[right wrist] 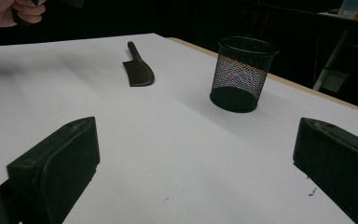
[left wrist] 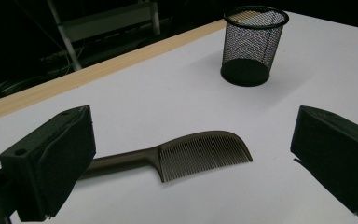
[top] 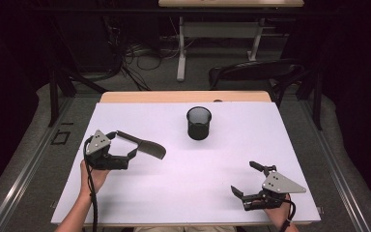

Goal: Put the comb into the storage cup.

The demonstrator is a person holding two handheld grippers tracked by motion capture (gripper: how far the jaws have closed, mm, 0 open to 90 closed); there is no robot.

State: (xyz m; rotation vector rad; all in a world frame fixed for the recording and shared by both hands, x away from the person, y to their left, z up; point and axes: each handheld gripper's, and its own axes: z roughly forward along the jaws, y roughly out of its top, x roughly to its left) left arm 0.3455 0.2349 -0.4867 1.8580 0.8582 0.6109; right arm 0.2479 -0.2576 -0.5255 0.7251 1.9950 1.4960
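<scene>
- Comb (left wrist: 200, 156): dark, one-piece, with a thin handle and a broad toothed head with a curved back. It lies flat on the white table (top: 198, 183), left of centre. Its long axis runs left to right, with the handle at the left and the head at the right.
- Left gripper (top: 125, 145): jaws wide apart and empty, set at the comb's handle end. In the left gripper view the handle runs behind the left jaw and the head lies between the two jaws, a little farther off. I cannot tell whether a jaw touches the handle. This is much the nearer gripper, so the pick-up likely falls to it.
- Right gripper (top: 245, 179): jaws apart, holding nothing, near the table's near right corner, well apart from the comb.
- Mesh cup (top: 199, 123): black wire, round, upright and empty, standing beyond the comb toward the far middle of the table; a likely place for the comb.
</scene>
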